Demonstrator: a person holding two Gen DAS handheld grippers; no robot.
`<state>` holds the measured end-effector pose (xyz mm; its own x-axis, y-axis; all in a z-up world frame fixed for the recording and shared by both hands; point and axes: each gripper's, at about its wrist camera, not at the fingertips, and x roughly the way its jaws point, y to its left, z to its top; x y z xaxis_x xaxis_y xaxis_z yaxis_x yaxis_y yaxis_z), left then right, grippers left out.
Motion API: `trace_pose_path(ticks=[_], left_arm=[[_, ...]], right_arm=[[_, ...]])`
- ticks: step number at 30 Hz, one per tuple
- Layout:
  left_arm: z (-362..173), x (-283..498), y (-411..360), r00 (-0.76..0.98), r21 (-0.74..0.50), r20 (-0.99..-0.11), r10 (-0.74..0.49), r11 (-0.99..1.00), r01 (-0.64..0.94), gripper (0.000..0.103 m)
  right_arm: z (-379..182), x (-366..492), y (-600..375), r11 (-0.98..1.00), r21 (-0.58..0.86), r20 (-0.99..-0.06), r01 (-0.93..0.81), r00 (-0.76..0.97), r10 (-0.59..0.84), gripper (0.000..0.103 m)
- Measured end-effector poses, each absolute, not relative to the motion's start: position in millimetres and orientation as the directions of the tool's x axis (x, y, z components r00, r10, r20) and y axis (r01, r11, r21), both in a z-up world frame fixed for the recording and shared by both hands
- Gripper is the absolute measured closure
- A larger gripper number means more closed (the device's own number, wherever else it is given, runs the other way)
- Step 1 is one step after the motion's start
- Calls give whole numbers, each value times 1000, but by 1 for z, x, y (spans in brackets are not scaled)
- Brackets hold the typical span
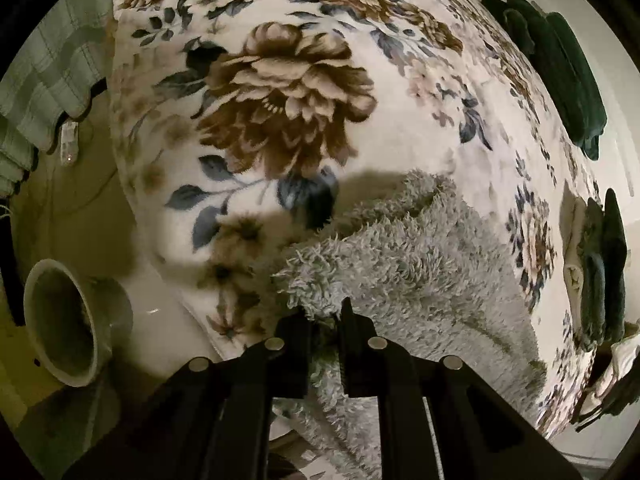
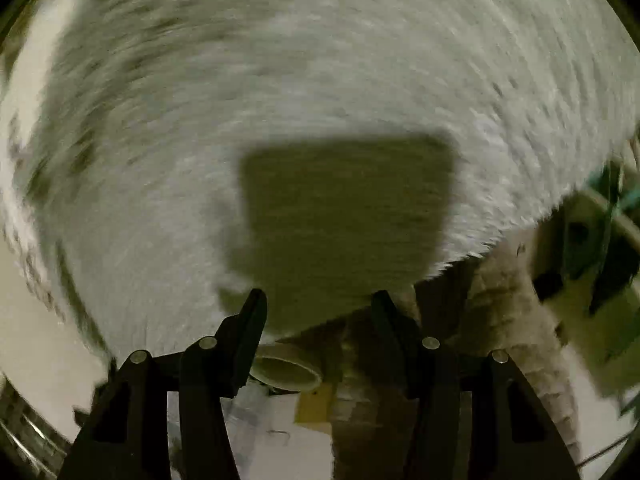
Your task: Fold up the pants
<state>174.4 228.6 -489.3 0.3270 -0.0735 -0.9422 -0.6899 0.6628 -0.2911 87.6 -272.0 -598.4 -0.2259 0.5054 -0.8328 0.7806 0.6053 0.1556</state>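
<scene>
The pants [image 1: 404, 264] are fluffy pale grey and lie on a floral blanket [image 1: 280, 92] that covers the bed. My left gripper [image 1: 326, 312] is shut on the near edge of the pants, with fabric pinched between its black fingers. In the right wrist view the pants [image 2: 320, 80] fill most of the frame, blurred by motion. My right gripper [image 2: 318, 300] is open and empty, just above the pants' lower edge, and casts a square shadow on them.
A pale round bin [image 1: 64, 320] stands on the floor left of the bed and also shows in the right wrist view [image 2: 286, 372]. Dark green clothes [image 1: 560, 72] lie at the bed's right side. A green checked curtain [image 1: 44, 76] hangs at left.
</scene>
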Motion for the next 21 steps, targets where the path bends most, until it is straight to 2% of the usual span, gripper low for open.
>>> trace_pose_path(ticks=[2,5,12,15,16,17,18,19,20,21], left_arm=[[-489,173,228,321,-286,-944,-74,668,-687,95],[-485,170,229,320,-285,-945,-74,667,-689,95],[-495,163,232,289,-286,-952,-106,650,-704,94],[-501,171,230,226,-241,-968,-110,663,-709,87],[-497,174,225,213,-225,-972,-103,679,-699,82],[-492,177,220,211,-214,-973,-93,699,-682,79],[-484,180,210,195,-180,-979,-66,734,-655,65],[-477,183,199,177,-144,-983,-41,770,-621,37],[-472,184,188,174,-132,-984,-35,797,-589,22],[-465,185,174,179,-129,-983,-34,826,-548,11]], right_arm=[[-600,86,-266,605,162,-840,780,-212,499,94],[-587,83,-258,644,172,-867,746,-195,458,97],[-572,67,-253,687,166,-875,707,-216,433,98],[-578,78,-247,714,177,-870,677,-232,436,96],[-580,83,-242,723,183,-871,666,-230,433,96],[-579,86,-241,734,194,-873,651,-226,431,88],[-574,89,-240,749,226,-877,623,-204,435,65],[-569,90,-241,754,250,-880,608,-182,439,50],[-561,90,-243,751,294,-885,591,-129,448,24],[-556,88,-245,745,323,-886,584,-90,455,16]])
